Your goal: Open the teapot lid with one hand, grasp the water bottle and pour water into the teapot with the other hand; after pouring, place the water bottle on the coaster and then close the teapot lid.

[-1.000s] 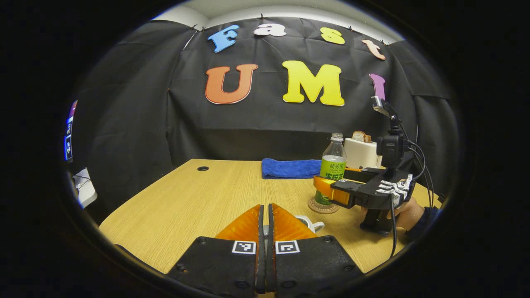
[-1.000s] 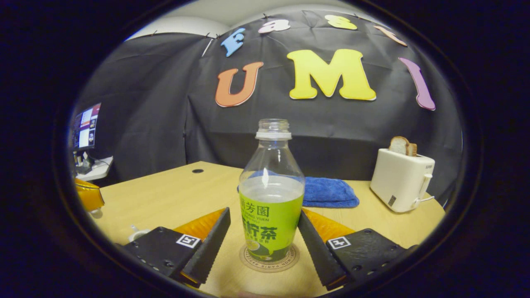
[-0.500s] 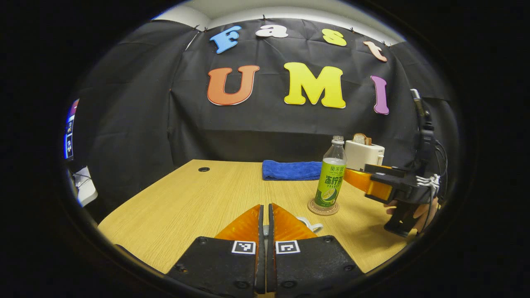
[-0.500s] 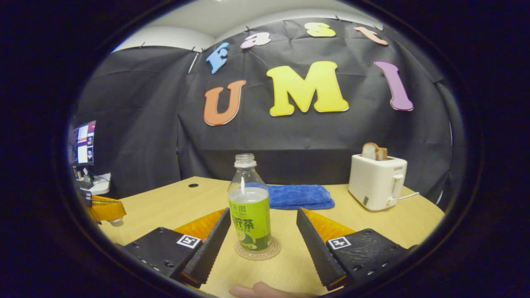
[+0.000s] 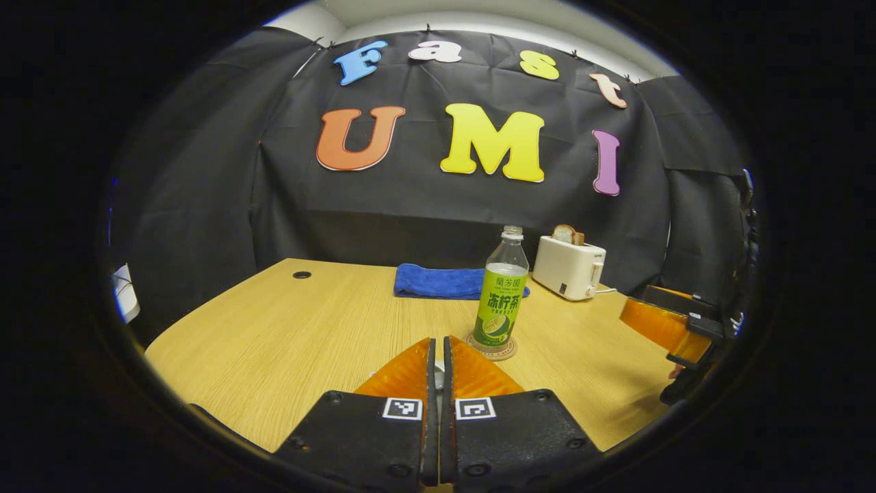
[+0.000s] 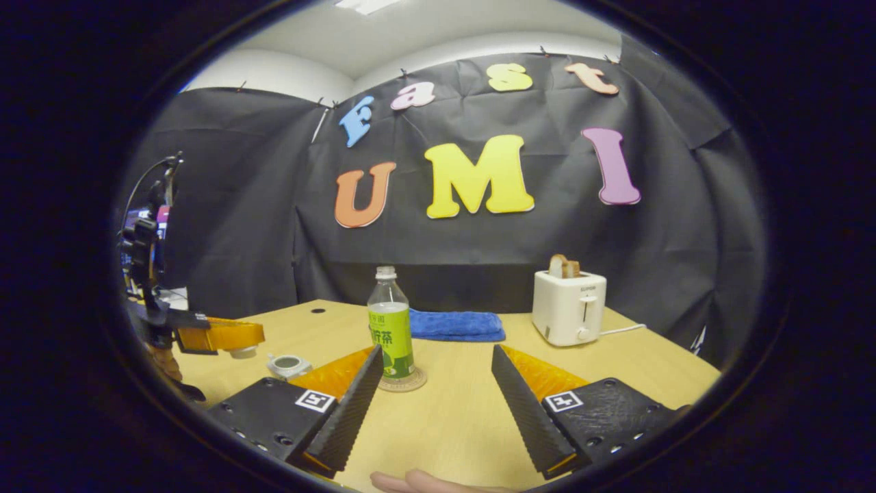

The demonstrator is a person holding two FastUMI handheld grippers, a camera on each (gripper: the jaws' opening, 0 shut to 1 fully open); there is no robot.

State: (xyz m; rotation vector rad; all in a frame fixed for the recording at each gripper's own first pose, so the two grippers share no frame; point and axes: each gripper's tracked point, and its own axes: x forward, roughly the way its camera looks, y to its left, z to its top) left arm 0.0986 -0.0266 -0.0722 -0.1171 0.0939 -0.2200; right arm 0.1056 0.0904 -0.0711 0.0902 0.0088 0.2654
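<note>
Two grippers, one step left by the look of it. The bottle (image 6: 390,325) stands upright on the coaster (image 6: 410,383), mid-table (image 6: 452,424), uncapped and part full; that placement reads as done.

The right gripper (image 6: 436,356) is spread wide with nothing between its fingers. The bottle sits ahead of it and slightly left, clear of both fingers. A towel (image 6: 455,325) and a toaster (image 6: 568,308) lie farther back, out of the way.

The left gripper (image 5: 438,349) has its fingers pressed almost together. In the right gripper view a small pale piece hangs just under its tips, taken to be the lid (image 6: 241,352), so it looks pinched there. How firm the hold is cannot be told.

The teapot (image 6: 287,365) sits low on the table with its round mouth open and facing up. Key relation: in the right gripper view the pot lies below the held lid and off to its right, near but not under it. The lid is apart from the mouth, not touching. The left gripper is far nearer the pot than the right one, and the bottle stands beyond the pot toward the table's middle.

Likely next: carry the lid across over the mouth, then lower it flat. Risk: setting it down off-centre on the rim.
</note>
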